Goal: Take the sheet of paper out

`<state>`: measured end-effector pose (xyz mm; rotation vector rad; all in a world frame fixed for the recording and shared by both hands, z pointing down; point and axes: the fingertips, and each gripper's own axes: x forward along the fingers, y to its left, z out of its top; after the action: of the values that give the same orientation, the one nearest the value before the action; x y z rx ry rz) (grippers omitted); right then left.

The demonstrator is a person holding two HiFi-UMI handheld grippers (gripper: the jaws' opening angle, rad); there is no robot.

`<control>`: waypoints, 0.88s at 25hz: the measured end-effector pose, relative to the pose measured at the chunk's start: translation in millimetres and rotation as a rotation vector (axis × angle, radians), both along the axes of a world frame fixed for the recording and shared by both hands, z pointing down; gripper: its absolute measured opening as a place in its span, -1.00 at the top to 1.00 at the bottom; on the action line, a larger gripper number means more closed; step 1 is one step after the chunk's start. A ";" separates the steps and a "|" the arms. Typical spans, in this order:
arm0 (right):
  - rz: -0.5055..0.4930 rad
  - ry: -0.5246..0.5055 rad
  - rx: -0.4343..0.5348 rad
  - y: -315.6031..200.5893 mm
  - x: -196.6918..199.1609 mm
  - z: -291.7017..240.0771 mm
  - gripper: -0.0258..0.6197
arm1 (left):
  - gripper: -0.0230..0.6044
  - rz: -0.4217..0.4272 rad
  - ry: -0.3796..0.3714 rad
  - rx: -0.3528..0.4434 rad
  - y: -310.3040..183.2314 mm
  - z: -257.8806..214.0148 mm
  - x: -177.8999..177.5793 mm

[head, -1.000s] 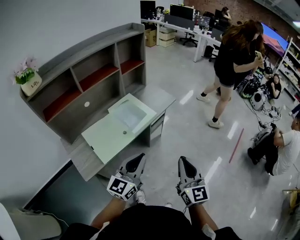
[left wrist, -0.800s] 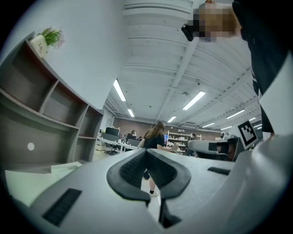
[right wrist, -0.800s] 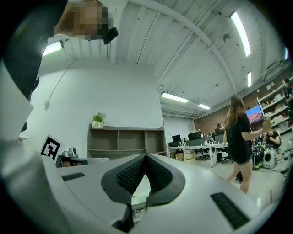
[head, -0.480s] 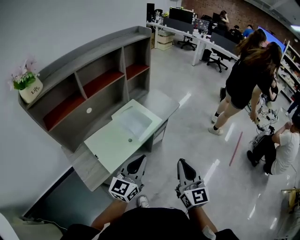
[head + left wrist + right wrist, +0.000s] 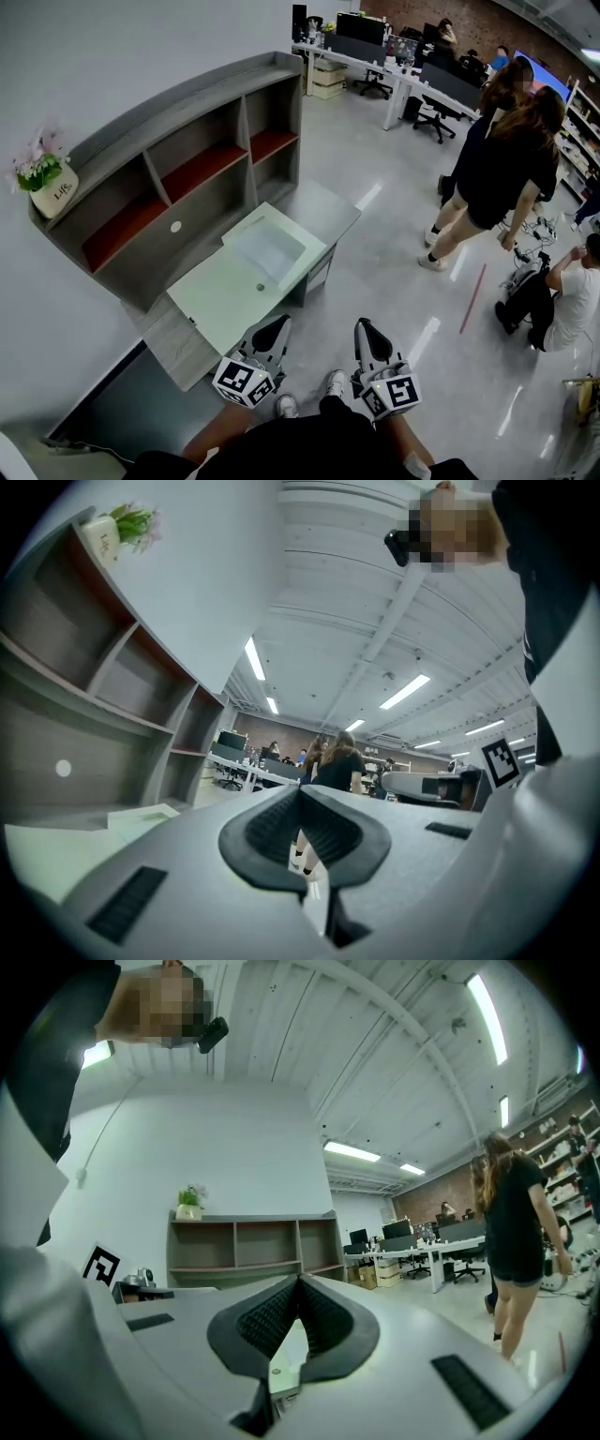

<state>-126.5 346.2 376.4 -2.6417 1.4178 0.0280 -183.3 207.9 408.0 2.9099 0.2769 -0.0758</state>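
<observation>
A pale whitish sheet (image 5: 270, 246) lies flat on the far end of the light green desk top (image 5: 220, 292), below the grey shelf unit (image 5: 178, 159). My left gripper (image 5: 277, 324) and right gripper (image 5: 363, 326) hang side by side in front of my body, short of the desk's near corner, both pointing level. In the left gripper view the left gripper (image 5: 300, 790) has its black pads pressed together with nothing between them. The right gripper (image 5: 299, 1280) looks the same, with the desk top (image 5: 285, 1357) showing below its tips.
A potted plant (image 5: 47, 186) stands on the shelf unit's left end. Two people (image 5: 502, 159) stand on the shiny floor to the right, and another person (image 5: 570, 302) sits at the far right. Office desks (image 5: 398, 58) fill the back. A red strip (image 5: 472, 298) lies on the floor.
The desk has drawn slightly nearer and my feet now show below the grippers. The standing person has moved right and turned away. Both grippers keep their place in view.
</observation>
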 end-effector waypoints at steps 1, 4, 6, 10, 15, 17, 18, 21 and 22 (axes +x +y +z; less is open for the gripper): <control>-0.005 0.002 0.005 -1.1 6.1 -1.4 0.87 | 0.90 -0.004 0.004 0.000 -0.8 -2.8 4.6; -0.017 0.013 0.008 -2.1 27.8 -3.7 0.87 | 0.90 -0.024 0.010 0.024 -1.9 -9.9 21.7; -0.026 0.015 0.014 -0.6 44.2 -4.4 0.87 | 0.90 -0.032 0.005 0.042 0.1 -12.1 36.0; -0.061 0.011 0.016 0.2 77.7 -2.8 0.87 | 0.90 -0.058 -0.009 0.064 2.2 -10.2 66.9; -0.098 0.002 0.035 -1.2 122.4 1.2 0.87 | 0.90 -0.088 -0.036 0.077 7.2 -2.9 104.9; -0.115 -0.003 0.037 -0.7 136.8 5.1 0.87 | 0.90 -0.101 -0.045 0.080 9.5 -0.3 117.3; -0.123 -0.006 0.036 -0.1 143.3 7.1 0.87 | 0.90 -0.110 -0.049 0.082 10.5 1.0 123.0; -0.151 0.007 0.026 2.1 160.8 9.7 0.87 | 0.90 -0.137 -0.062 0.095 14.0 3.2 139.2; -0.165 0.015 0.015 1.5 165.2 10.6 0.87 | 0.90 -0.149 -0.066 0.099 15.1 3.9 143.1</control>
<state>38.7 347.7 387.0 -2.5090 1.6282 0.0410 -40.2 223.0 411.9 3.0199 0.0543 0.0109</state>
